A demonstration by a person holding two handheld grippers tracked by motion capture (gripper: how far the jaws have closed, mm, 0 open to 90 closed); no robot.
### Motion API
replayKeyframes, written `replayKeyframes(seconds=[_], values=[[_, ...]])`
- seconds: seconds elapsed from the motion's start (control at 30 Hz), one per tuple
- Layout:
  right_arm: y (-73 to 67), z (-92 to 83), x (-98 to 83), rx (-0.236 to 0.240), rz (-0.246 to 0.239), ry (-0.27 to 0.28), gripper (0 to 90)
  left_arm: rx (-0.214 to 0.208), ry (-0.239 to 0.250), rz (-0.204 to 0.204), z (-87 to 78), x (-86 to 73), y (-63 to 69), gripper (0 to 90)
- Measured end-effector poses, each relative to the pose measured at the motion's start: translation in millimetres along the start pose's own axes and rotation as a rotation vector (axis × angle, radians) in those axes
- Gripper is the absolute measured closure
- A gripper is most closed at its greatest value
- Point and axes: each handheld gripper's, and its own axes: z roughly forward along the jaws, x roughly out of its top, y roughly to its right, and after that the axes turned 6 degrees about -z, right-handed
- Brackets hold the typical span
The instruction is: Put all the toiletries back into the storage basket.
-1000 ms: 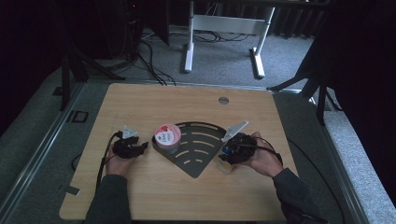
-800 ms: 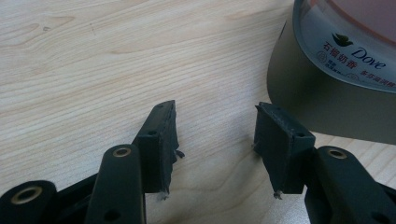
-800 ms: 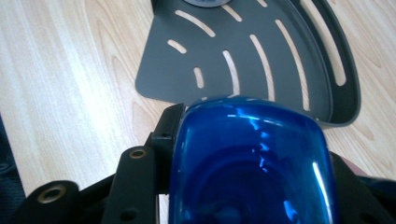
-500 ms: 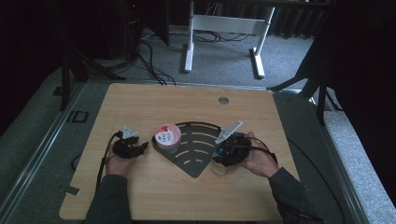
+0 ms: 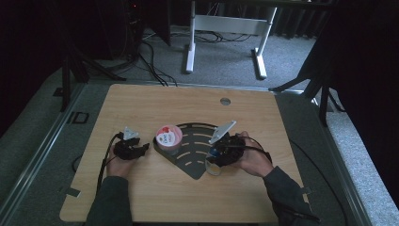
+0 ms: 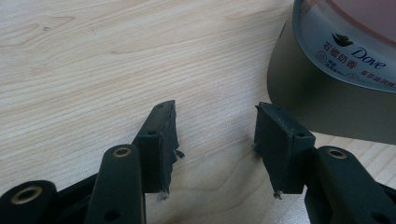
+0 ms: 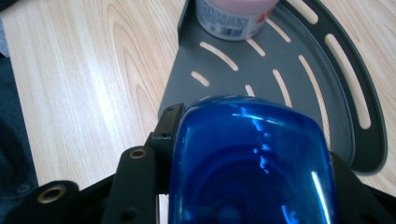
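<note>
A blue plastic bottle (image 7: 252,163) sits between the jaws of my right gripper (image 7: 252,122), which is shut on it. From above, the right gripper (image 5: 218,157) holds the bottle (image 5: 212,167) over the near edge of a dark fan-shaped slotted tray (image 5: 196,149). A pink-lidded Dove tub (image 5: 168,136) stands on the tray's left corner. The left gripper (image 5: 142,149) rests on the table just left of the tub. Its jaws (image 6: 215,116) are open with only bare wood between them, and the tub (image 6: 345,51) rises just beyond the right jaw.
The wooden table (image 5: 141,103) has a round cable grommet (image 5: 225,101) near its far edge. Black cables trail from both grippers. The tray's raised wall (image 6: 322,105) stands close to the left gripper's right jaw. Dark floor and a white desk frame (image 5: 226,28) lie beyond the table.
The right gripper, carrying the blue bottle, has shifted a little to the left over the tray. The left gripper and the tub have stayed put.
</note>
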Motion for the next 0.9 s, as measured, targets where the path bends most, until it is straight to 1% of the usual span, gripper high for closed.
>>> replayKeyframes(seconds=[0.13, 0.2, 0.67, 0.83, 0.9], values=[[1.3, 2.5, 5.2, 0.002, -0.006, 0.003, 56.4, -0.001, 0.0, -0.001, 0.0, 0.0, -0.1, 49.0], [1.4, 2.9, 6.4, 0.003, 0.001, 0.002, 56.4, -0.001, -0.001, -0.001, -0.1, 0.0, 0.0, 49.0], [9.5, 10.0, 26.0, 0.004, -0.004, 0.03, 56.4, -0.001, -0.001, -0.001, -0.1, 0.0, -0.1, 49.0], [11.8, 12.2, 30.2, -0.003, -0.004, 0.029, 56.4, 0.0, -0.001, 0.0, 0.0, 0.0, 0.1, 49.0], [13.8, 14.4, 32.9, 0.001, 0.0, 0.028, 56.4, 0.0, -0.001, 0.001, 0.0, 0.0, 0.1, 49.0]])
